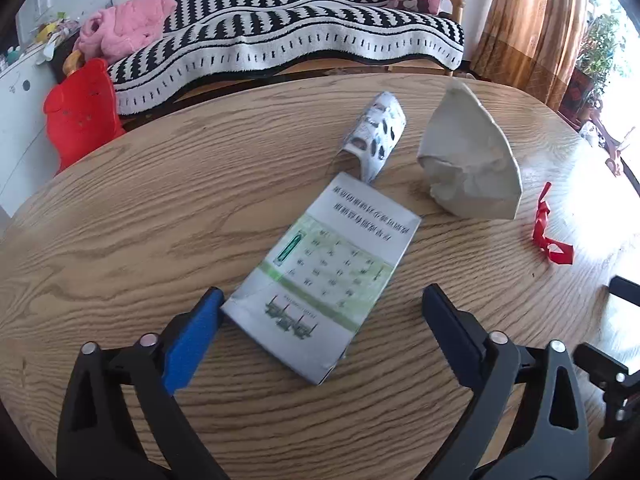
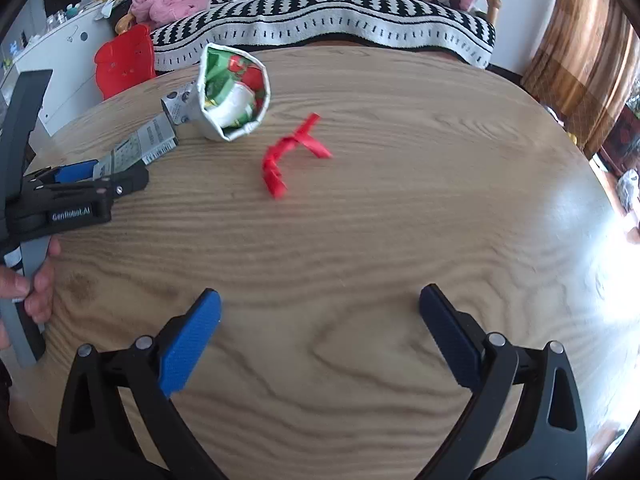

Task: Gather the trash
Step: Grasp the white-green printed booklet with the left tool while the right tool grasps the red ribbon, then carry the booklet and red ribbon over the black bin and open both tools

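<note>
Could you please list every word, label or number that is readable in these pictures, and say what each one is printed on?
"GenRobot.AI": white lettering on the black body of the left gripper, seen in the right wrist view.
Flattened carton: rows of printed characters and a table, upside down and too blurred to read.
Small patterned wrapper: print too blurred to read.
Barcode label on the carton's end: too small to read.
Nothing else carries legible text.

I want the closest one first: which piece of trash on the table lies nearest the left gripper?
The flat printed carton, lying between the open left gripper fingers; the others lie beyond it.
</note>
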The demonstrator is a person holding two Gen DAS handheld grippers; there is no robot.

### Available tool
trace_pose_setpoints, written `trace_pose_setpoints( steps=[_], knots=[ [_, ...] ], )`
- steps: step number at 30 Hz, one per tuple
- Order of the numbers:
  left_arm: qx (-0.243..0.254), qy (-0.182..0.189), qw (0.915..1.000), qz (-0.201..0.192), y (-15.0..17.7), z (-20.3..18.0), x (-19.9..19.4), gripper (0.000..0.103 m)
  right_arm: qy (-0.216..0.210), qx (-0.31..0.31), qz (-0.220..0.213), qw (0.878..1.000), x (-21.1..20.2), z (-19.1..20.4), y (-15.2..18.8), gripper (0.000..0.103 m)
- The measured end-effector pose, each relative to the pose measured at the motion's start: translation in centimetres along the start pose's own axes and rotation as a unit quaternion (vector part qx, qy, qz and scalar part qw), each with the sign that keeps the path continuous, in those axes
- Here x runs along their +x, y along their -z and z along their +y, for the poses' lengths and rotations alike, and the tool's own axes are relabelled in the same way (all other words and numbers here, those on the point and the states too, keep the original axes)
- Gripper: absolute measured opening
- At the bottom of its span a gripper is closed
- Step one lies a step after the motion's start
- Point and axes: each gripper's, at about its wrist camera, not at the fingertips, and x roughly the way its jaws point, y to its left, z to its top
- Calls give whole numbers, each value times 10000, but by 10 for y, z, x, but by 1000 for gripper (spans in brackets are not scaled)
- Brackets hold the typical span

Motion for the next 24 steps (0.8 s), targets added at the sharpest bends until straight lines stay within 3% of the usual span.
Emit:
trace_pose_setpoints(
  steps=[1, 2, 8, 11, 12, 14, 15, 16, 24],
  knots=[
    [45, 1, 9999, -94, 0, -1, -5, 71, 2, -26, -3, 10000, 2, 4, -4, 96],
    [64, -7, 9999, -85, -1, -3, -4, 65, -6, -82, -5, 10000, 5, 8, -9, 96],
    [249, -89, 9996, -84, 10, -11, -13, 60, -61, -172, -96, 9998, 22, 23, -34, 96],
    [285, -92, 9995, -29, 18, -13, -21, 60, -50, -160, -206, 9996, 28, 28, -45, 89],
    [264, -58, 9996, -13, 20, -14, -23, 60, -58, -174, -250, 9995, 29, 29, -48, 81],
    [217, -46, 9998, -1, 25, -15, -32, 60, -124, -211, -362, 9990, 27, 30, -54, 51],
    [206, -53, 9998, -19, 27, -15, -36, 60, -218, -206, -338, 9990, 27, 29, -55, 20],
    [190, -40, 9998, -50, 29, -17, -43, 60, -266, -168, -314, 9990, 26, 27, -55, 13],
    [201, 111, 9996, -182, 30, -49, -69, 60, -204, -78, -403, 9989, -18, -8, -24, 11]
  ],
)
